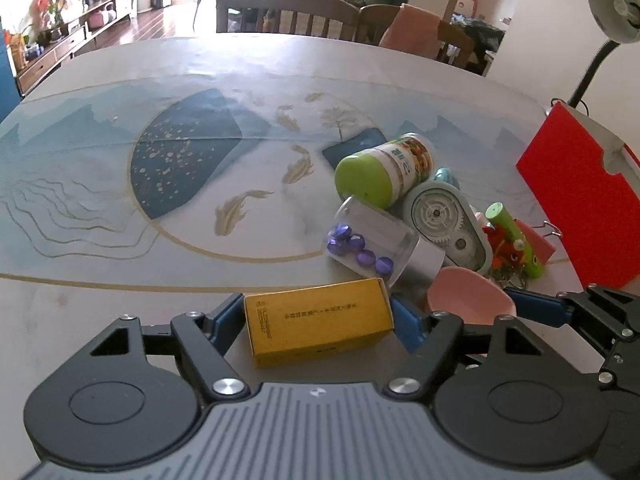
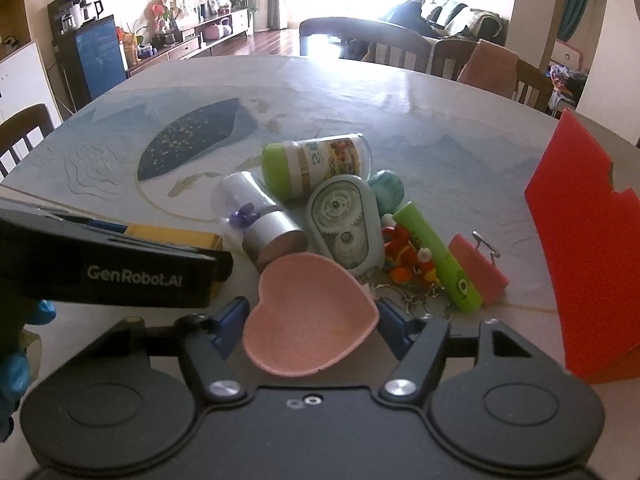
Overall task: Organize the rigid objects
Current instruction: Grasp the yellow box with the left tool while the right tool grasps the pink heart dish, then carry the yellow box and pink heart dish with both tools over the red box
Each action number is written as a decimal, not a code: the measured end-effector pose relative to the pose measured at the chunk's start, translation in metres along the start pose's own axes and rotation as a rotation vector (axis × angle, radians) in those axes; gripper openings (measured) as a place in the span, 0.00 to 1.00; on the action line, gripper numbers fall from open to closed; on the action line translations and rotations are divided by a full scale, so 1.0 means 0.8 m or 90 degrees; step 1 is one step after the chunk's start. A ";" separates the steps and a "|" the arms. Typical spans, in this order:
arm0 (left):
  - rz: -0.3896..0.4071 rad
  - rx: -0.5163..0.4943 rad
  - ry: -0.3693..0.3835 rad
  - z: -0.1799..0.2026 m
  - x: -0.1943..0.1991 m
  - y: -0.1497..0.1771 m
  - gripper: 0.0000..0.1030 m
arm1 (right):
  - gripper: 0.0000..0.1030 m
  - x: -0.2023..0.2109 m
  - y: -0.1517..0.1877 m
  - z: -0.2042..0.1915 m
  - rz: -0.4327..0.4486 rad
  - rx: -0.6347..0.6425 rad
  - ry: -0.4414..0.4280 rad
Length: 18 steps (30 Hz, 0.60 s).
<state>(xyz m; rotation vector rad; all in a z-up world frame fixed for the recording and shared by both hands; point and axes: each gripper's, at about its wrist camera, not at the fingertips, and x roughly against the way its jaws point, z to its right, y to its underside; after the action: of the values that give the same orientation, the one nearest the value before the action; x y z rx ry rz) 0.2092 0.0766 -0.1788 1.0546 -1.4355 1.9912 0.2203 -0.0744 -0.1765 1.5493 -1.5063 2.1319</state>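
Note:
My left gripper (image 1: 318, 322) is shut on a yellow box (image 1: 318, 324), its blue pads against both ends. My right gripper (image 2: 310, 320) is shut on a pink heart-shaped dish (image 2: 310, 316), which also shows in the left wrist view (image 1: 468, 298). Just beyond lies a pile: a clear jar with purple gems (image 1: 372, 240), a green-capped bottle (image 1: 384, 170), a pale green tape dispenser (image 2: 346, 226), a green tube (image 2: 438, 258), a red-orange toy (image 2: 404, 254), a pink clip (image 2: 478, 268) and a teal ball (image 2: 386, 190).
A red open box (image 2: 588, 256) stands at the right table edge. A patterned mat (image 1: 180, 160) covers the table. Chairs (image 1: 288, 12) stand at the far side. A desk lamp (image 1: 612, 8) rises at the far right.

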 end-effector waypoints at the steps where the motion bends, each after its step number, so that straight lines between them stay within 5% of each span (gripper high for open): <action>1: 0.000 0.002 -0.001 -0.001 0.001 0.000 0.75 | 0.66 0.002 0.000 0.000 0.001 0.001 -0.001; 18: -0.001 0.011 0.039 0.007 0.057 0.002 0.75 | 0.66 0.088 0.000 0.021 0.016 -0.027 -0.024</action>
<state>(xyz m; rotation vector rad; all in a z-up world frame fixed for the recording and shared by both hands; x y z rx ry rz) 0.1825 0.0678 -0.1427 0.9940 -1.3875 2.0211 0.1984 -0.1173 -0.1225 1.5738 -1.5807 2.0805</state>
